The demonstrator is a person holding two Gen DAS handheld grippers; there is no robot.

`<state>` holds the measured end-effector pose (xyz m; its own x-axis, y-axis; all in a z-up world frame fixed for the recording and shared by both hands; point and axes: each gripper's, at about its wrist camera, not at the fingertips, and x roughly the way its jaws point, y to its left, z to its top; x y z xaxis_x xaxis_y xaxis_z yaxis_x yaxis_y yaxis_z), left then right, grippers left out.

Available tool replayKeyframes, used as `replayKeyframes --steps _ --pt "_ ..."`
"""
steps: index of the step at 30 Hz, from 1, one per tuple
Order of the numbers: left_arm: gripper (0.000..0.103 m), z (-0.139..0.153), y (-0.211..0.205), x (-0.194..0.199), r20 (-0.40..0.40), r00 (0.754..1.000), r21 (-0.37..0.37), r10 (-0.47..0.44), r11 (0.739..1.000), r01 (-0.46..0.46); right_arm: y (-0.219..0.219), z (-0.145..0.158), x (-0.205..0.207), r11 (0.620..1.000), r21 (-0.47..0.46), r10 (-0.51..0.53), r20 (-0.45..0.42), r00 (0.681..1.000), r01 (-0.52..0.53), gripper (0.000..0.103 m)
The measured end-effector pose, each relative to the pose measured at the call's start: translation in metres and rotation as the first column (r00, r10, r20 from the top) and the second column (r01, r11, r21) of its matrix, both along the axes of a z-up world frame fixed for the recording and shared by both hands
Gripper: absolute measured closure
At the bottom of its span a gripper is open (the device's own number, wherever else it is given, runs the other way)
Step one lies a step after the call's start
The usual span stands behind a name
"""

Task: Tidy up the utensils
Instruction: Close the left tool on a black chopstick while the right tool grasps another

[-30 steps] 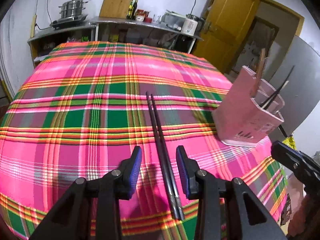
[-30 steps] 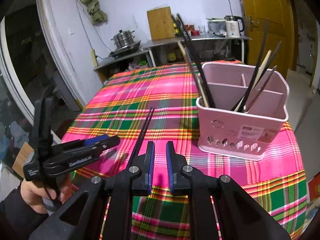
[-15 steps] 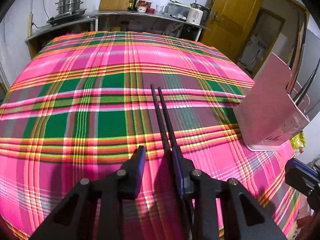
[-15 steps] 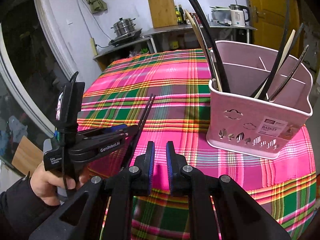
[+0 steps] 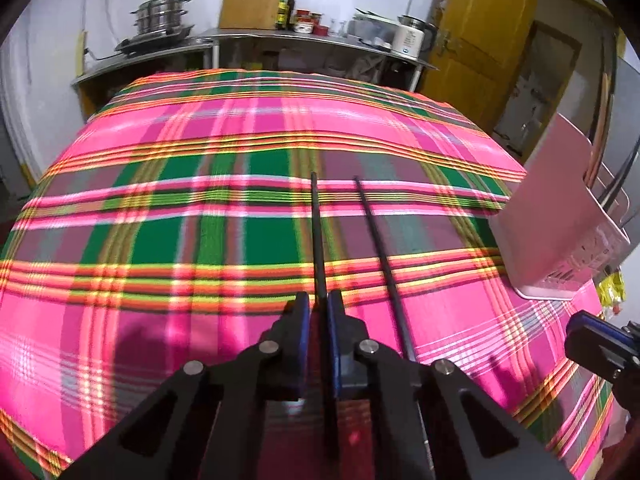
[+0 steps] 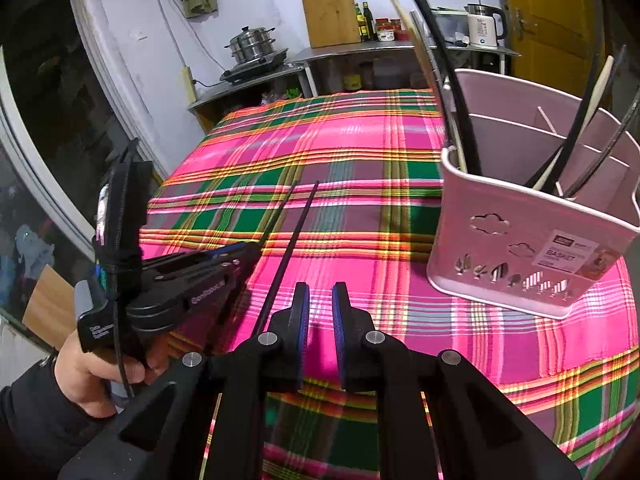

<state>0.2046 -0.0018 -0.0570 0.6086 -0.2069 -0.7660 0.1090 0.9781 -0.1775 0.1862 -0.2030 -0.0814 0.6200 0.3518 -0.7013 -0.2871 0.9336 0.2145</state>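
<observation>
My left gripper [image 5: 318, 306], low centre, has just been closing and now pinches one black chopstick [image 5: 317, 236]; its mate [image 5: 378, 248] lies loose alongside. My right gripper [image 6: 320, 300] stands slightly parted, empty. Pink basket [image 6: 516, 248] at right edge.

The bench [image 5: 160, 208] is covered by a plaid cloth [image 5: 248, 148] in pink, green and yellow. In the left wrist view, two black chopsticks [image 5: 380, 256] run from 6 o'clock toward 12 o'clock at centre. A pink utensil basket [image 5: 560, 216] stands on the cloth at 3 o'clock, near the bench edge.
</observation>
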Motion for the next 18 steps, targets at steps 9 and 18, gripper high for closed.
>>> replayKeyframes --steps 9,18 --pt "0.094 -0.003 0.037 -0.011 -0.002 0.997 -0.016 0.078 0.997 -0.078 0.024 -0.014 0.022 0.999 -0.014 0.039 -0.023 0.999 -0.040 0.091" --pt "0.094 -0.002 0.041 0.004 -0.016 1.000 -0.008 0.027 1.000 -0.027 0.053 -0.030 0.065 0.998 -0.030 0.060 -0.053 0.997 -0.061 0.091"
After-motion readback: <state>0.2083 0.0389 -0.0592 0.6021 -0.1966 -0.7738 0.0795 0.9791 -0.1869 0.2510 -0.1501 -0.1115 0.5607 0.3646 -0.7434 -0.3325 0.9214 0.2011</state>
